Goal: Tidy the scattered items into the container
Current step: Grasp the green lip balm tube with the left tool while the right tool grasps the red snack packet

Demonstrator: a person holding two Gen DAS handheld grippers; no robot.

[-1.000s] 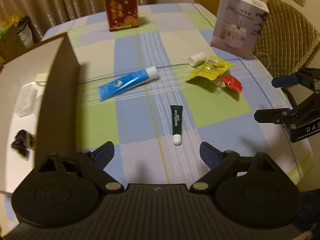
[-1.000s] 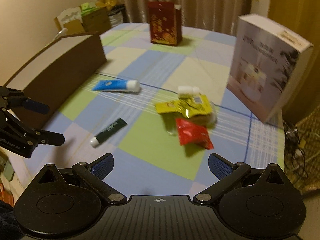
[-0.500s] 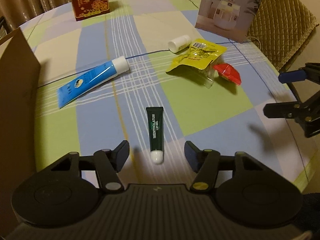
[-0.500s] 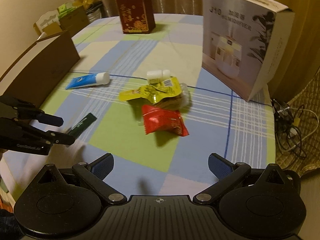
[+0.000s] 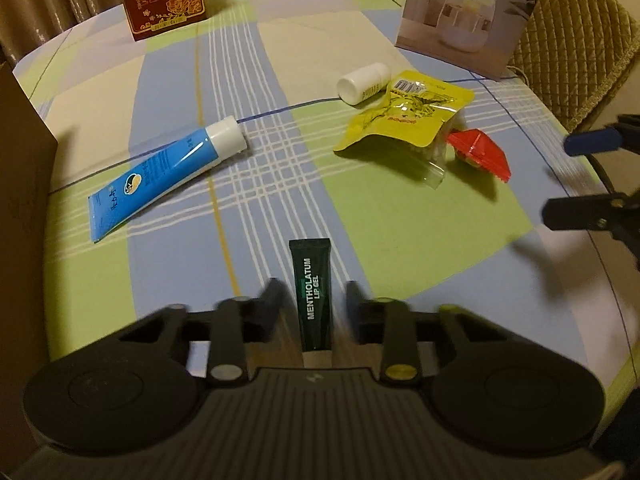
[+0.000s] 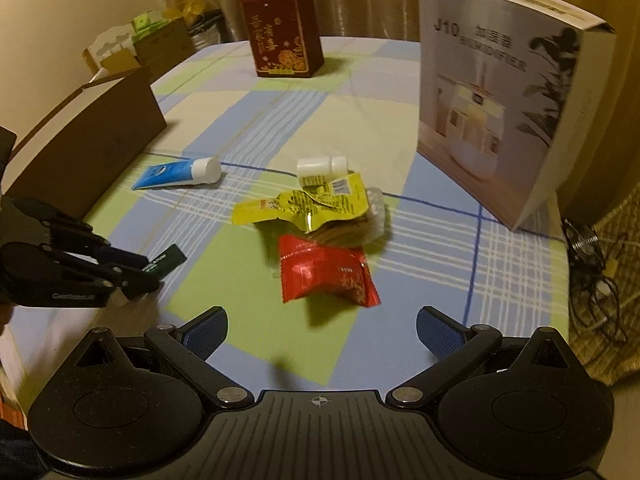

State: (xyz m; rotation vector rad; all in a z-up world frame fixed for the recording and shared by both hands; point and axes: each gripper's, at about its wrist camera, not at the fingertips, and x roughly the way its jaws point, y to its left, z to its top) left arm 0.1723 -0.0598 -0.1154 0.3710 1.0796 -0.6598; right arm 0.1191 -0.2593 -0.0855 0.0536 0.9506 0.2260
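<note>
Green lip gel tube being grabbed, most items still on table

Left gripper (image 5: 310, 300) is low over the table with the dark green lip gel tube (image 5: 313, 292) between its fingers; the fingers are motion-blurred, jaws closing in on the tube, a gap still shows on each side, so no firm pinch yet as far as I can tell. Right gripper (image 6: 320, 330) is spread wide and empty, hovering just short of the red snack packet (image 6: 326, 274).

Still loose on the checked tablecloth (image 5: 400, 232): blue tube (image 5: 168, 168), white bottle (image 5: 362, 82), yellow packet (image 5: 404, 120), red snack packet. Brown cardboard box (image 6: 86, 140), presumably the container, sits at the table's left edge; its inside is not visible. Judgement: early-to-mid task, five items left, none in transit yet.
</note>
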